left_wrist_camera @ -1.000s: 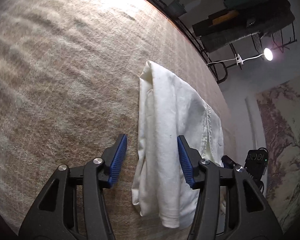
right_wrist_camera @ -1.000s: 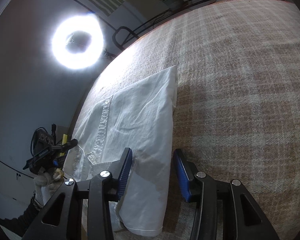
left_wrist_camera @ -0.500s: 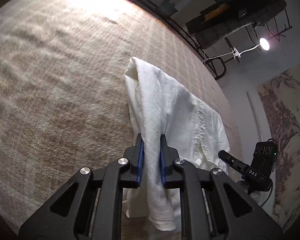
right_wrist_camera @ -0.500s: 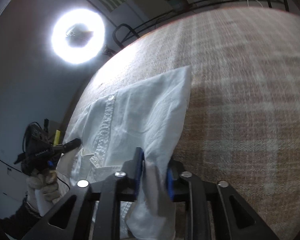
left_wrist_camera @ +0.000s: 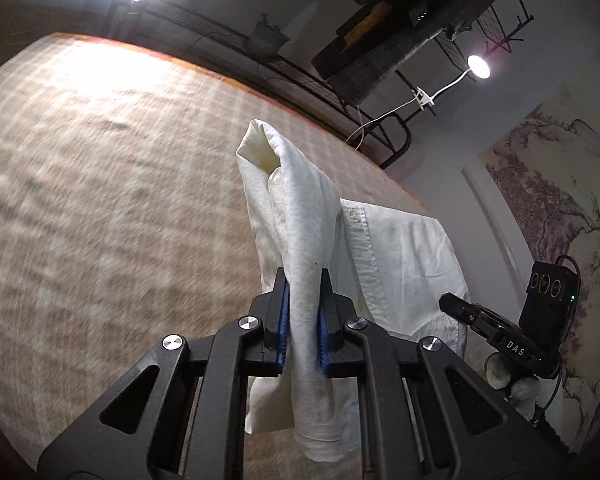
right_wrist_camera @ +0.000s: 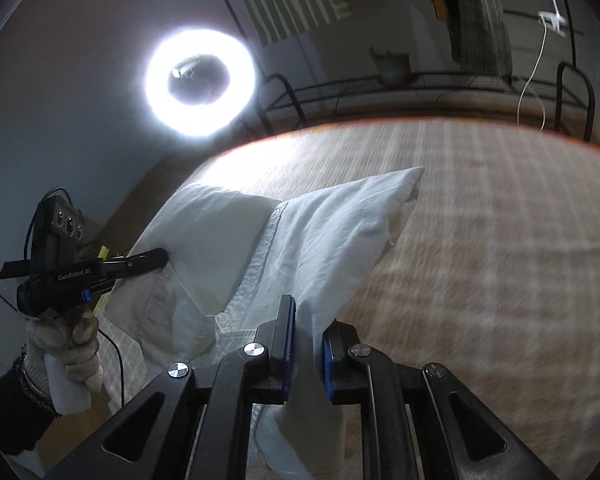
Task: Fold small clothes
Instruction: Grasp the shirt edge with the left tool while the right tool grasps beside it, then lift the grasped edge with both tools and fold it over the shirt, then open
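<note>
A small white button-up shirt hangs lifted off the beige checked cloth surface. My left gripper is shut on one side edge of the shirt, and the fabric drapes down between the blue pads. My right gripper is shut on the opposite side edge of the shirt. Each gripper shows in the other's view: the right one in the left wrist view, the left one in the right wrist view. The button placket faces the cameras.
A bright ring light stands beyond the far edge. A black metal rack with dark fabric and a clip lamp lines the back. A small potted plant sits on the rack. A wall hanging is at the right.
Both grippers closed on the shirt's side edges and then lifted it up off the cloth surface. The cameras now tilt upward, showing more of the room.
</note>
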The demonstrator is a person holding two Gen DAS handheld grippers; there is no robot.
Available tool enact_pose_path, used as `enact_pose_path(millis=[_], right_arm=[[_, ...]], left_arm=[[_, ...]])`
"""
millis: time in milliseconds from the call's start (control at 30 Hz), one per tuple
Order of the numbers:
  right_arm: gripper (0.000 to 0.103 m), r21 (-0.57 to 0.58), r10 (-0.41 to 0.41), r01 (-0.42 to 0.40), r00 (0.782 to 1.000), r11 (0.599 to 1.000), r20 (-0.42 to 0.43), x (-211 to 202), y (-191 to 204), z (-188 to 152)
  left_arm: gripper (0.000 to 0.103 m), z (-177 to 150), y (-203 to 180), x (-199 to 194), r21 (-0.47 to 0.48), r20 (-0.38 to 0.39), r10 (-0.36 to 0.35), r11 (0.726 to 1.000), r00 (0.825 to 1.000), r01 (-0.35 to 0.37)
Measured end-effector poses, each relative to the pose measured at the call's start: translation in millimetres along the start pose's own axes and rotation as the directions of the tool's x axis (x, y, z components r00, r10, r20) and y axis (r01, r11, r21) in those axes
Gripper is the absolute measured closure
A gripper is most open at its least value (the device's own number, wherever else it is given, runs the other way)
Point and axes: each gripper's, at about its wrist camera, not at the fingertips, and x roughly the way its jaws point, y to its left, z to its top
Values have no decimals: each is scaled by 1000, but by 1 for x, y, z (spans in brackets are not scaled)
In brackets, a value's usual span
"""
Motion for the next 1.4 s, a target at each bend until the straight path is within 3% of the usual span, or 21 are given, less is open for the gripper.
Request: enact_pose_path(millis=[300, 667, 1000, 1400], right_arm=[[94, 4, -140, 140, 986, 990, 86, -26, -47, 63], [94, 43, -292, 288, 950, 957, 115, -9, -130, 127], [94, 70, -377, 372, 922, 926, 85, 25, -193, 155], [94, 87, -449, 448, 894, 890, -9, 63, -236, 149]], left_arm=[[93, 60, -55, 73, 81, 0, -56, 995, 998, 56], [93, 120, -100, 186, 151, 0, -58, 987, 998, 58], [93, 129, -94, 263, 146, -38, -23, 989, 999, 29], [93, 122, -77, 291, 166, -68, 62, 985, 996, -50]])
